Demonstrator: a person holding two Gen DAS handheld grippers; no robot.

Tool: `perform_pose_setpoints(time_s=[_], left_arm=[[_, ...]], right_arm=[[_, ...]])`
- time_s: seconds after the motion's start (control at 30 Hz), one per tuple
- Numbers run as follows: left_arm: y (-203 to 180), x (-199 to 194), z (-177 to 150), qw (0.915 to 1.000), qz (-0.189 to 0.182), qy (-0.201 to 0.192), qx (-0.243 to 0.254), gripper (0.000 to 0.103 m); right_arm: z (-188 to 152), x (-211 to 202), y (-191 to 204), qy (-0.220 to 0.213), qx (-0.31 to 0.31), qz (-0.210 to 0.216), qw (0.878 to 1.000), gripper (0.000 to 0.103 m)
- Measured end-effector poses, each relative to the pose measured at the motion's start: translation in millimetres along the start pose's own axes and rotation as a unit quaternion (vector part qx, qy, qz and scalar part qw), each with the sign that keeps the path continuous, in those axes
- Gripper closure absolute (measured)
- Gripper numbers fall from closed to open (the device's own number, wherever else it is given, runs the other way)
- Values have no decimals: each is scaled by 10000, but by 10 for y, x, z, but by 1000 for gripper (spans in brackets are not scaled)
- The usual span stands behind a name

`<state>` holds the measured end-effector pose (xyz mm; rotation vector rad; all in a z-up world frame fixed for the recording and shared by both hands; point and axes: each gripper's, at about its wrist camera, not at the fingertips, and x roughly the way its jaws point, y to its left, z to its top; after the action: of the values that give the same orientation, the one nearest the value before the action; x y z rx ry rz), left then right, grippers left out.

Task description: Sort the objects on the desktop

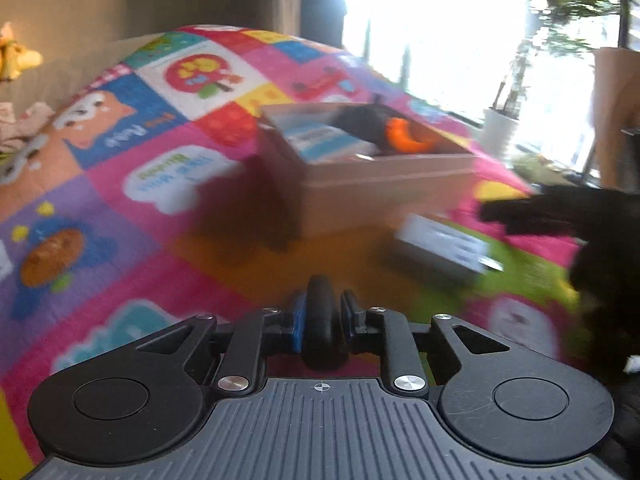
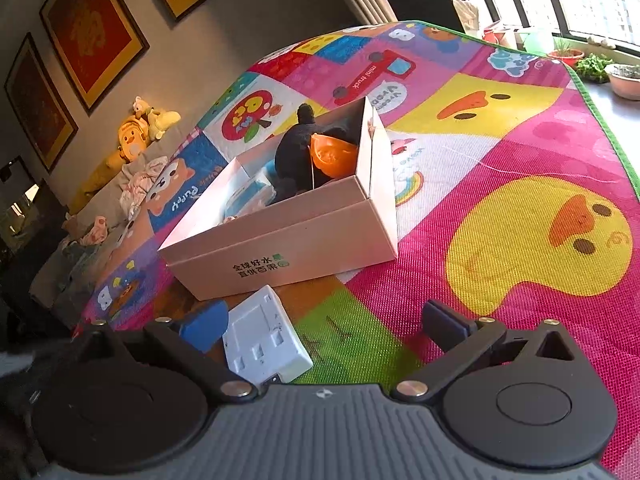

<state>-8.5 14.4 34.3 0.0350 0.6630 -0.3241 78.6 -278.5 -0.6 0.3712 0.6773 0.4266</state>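
An open white cardboard box [image 2: 304, 236] stands on the colourful play mat; it also shows in the left wrist view [image 1: 384, 184]. It holds a black object [image 2: 294, 152], an orange bowl-like piece [image 2: 334, 156] and light blue packets [image 2: 248, 196]. A white wall socket plate [image 2: 264, 340] lies flat on the mat in front of the box, between my right gripper's fingers, nearer the left one. My right gripper [image 2: 324, 320] is open above it. My left gripper [image 1: 323, 316] is shut on a black rounded object [image 1: 323, 320], held above the mat. The left wrist view is blurred.
The play mat [image 2: 520, 200] covers the surface, with its green edge at the far right. A black gloved hand [image 1: 592, 240] is at the right of the left wrist view. A sofa with plush toys [image 2: 136, 132] and potted plants [image 2: 624, 76] lie beyond the mat.
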Motion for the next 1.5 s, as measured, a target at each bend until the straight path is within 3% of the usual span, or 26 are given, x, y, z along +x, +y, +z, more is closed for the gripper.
perform_pose_setpoints(time_s=[0.13,0.2,0.47,0.73,1.03,1.23,1.5], left_arm=[[-167,19,-86,9993,106,64,359,67],[-159,35,-102,9991,235,93,351,54],[15,44,-182,9970,717,305,-43,45],[-31,24,-193,9976,558,364,-201,31],[-58,45,-85,9963,-68,468,-722,21],[-98,311,95,9968,-101,274,-742,13],[-217,541,171,9981,236,225,-530,13]], right_arm=[[-6,9,27,15,-68,-52,10000,0],[-10,9,34,13,-86,-70,9999,0],[-13,11,34,16,-95,-77,9999,0],[-30,33,70,34,-199,-183,9996,0],[-41,86,184,151,-537,-456,9974,0],[-41,148,301,400,-1048,-697,9912,0],[-1,63,145,280,-617,-361,9970,0]])
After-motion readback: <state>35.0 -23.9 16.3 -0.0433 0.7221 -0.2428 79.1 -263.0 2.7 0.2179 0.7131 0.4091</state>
